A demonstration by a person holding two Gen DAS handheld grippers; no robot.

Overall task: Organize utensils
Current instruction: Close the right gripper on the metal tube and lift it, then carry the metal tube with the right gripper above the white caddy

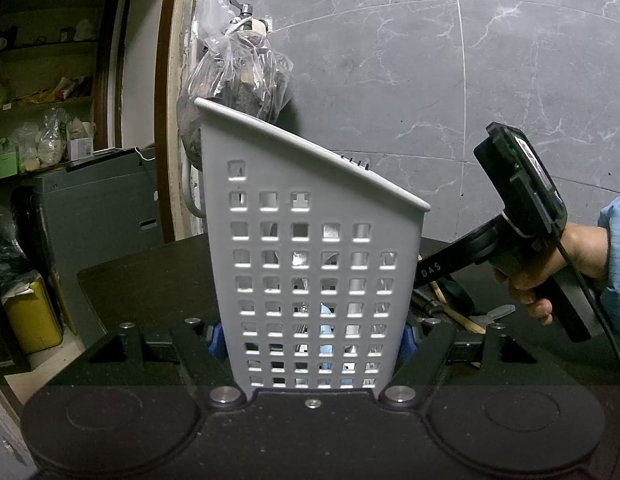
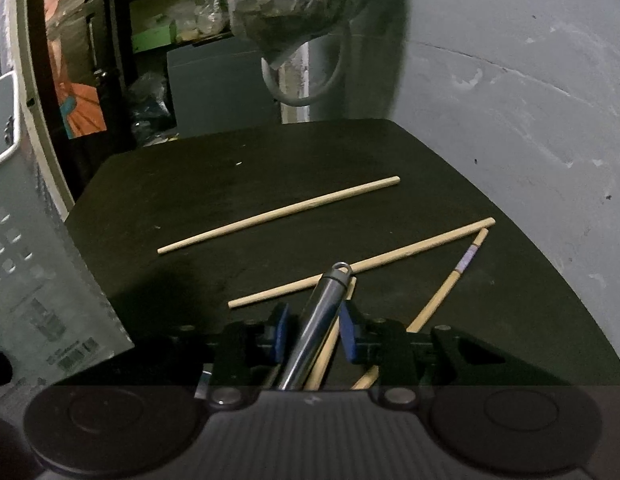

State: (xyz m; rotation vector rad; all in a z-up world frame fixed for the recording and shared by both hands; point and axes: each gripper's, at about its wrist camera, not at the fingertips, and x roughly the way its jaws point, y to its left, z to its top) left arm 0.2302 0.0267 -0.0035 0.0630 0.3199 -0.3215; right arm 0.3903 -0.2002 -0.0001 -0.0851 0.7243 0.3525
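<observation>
My left gripper (image 1: 313, 340) clamps the caddy (image 1: 310, 248) upright on the table (image 2: 230, 200). Right gripper (image 2: 314, 332) part-open around a steel handle (image 2: 321, 308), pads not visibly touching; chopsticks (image 2: 278, 214) lie beyond.

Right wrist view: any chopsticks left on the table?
Yes, several wooden chopsticks lie loose on the dark table.

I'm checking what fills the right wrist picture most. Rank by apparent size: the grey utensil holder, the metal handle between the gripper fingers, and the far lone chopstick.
1. Grey utensil holder, though it is partly cut off and close to the camera.
2 and 3. Metal handle and lone chopstick: unsure. The chopstick looks longer, the handle thicker and nearer.
</observation>
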